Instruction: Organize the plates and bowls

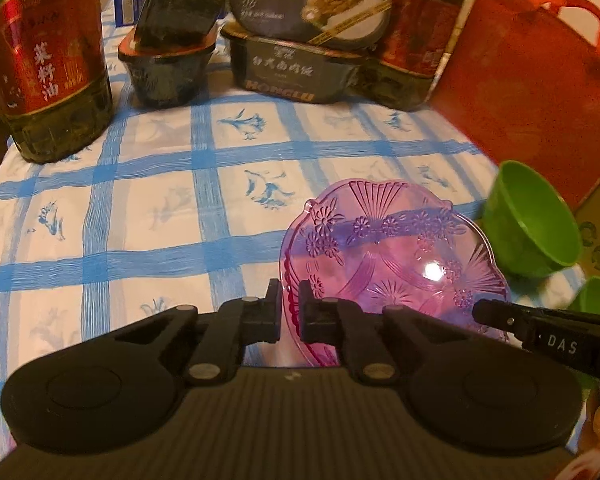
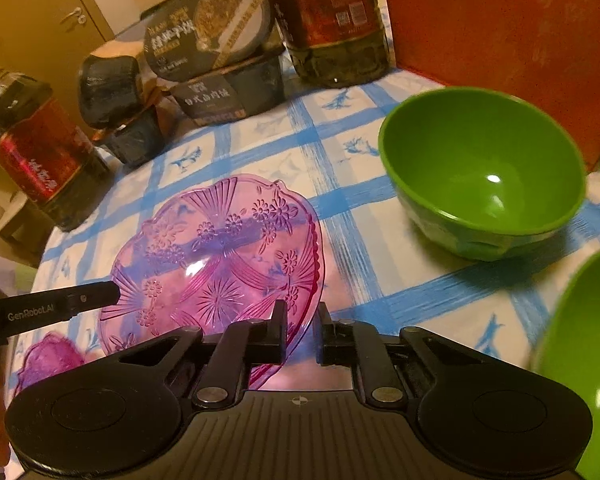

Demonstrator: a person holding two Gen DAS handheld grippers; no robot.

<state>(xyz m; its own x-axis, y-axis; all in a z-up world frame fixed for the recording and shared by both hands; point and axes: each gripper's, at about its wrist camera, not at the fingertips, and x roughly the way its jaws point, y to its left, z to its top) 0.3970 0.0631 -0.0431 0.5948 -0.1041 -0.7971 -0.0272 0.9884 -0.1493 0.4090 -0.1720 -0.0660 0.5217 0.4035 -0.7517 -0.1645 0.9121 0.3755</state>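
A clear pink patterned plate (image 1: 396, 252) is held tilted over the blue-checked tablecloth (image 1: 160, 184). My left gripper (image 1: 290, 308) is shut on its left rim. My right gripper (image 2: 302, 326) pinches its right rim; the plate also shows in the right wrist view (image 2: 220, 256). A green bowl (image 2: 484, 176) stands to the right, also visible in the left wrist view (image 1: 532, 220). A second green bowl (image 2: 580, 360) sits nearer at the far right edge. Another pink plate (image 2: 48, 360) lies low at the left.
Oil bottles (image 1: 44, 60) (image 2: 332, 20), stacked black meal boxes (image 1: 292, 48) and a red bag (image 1: 540, 80) line the table's far side. The right gripper's finger (image 1: 540, 332) reaches in from the right in the left wrist view.
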